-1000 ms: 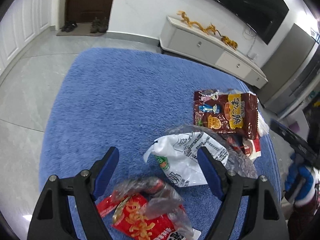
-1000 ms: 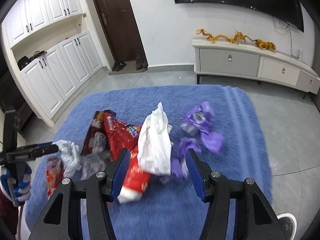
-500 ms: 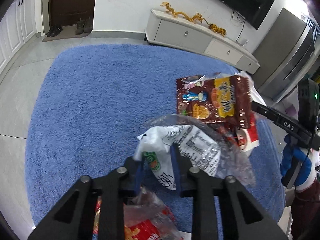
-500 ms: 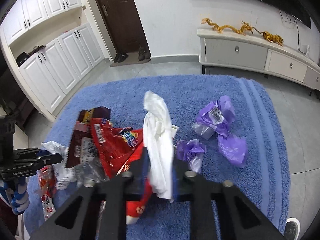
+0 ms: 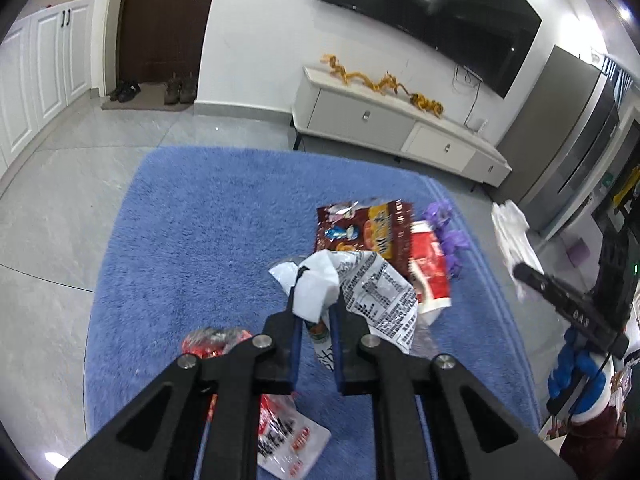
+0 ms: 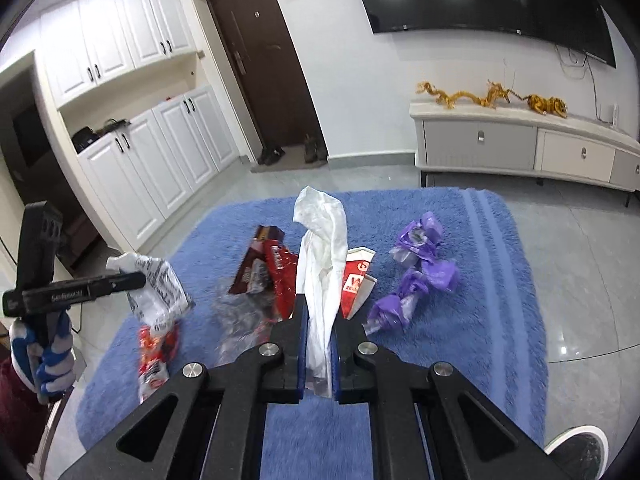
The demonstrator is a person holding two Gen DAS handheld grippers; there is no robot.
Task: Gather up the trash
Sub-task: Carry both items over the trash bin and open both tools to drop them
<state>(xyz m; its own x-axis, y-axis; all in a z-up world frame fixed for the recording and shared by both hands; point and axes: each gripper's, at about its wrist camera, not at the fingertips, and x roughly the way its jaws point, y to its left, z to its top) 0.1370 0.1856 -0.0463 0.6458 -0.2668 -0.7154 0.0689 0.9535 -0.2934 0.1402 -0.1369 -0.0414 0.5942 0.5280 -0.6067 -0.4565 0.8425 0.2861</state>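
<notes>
Both hand-held grippers clamp wrappers: left [image 5: 316, 312] printed wrapper [image 5: 372, 292], right [image 6: 318, 336] white bag [image 6: 322, 264].

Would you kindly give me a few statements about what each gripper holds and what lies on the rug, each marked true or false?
1. The right gripper is shut on a white plastic bag. True.
2. The left gripper is open. False: it is shut on a white printed wrapper.
3. Purple bags lie on the blue rug. True.
4. The purple bags lie left of the white plastic bag in the right wrist view. False: they lie to its right.
5. A brown snack packet lies on the rug. True.
</notes>
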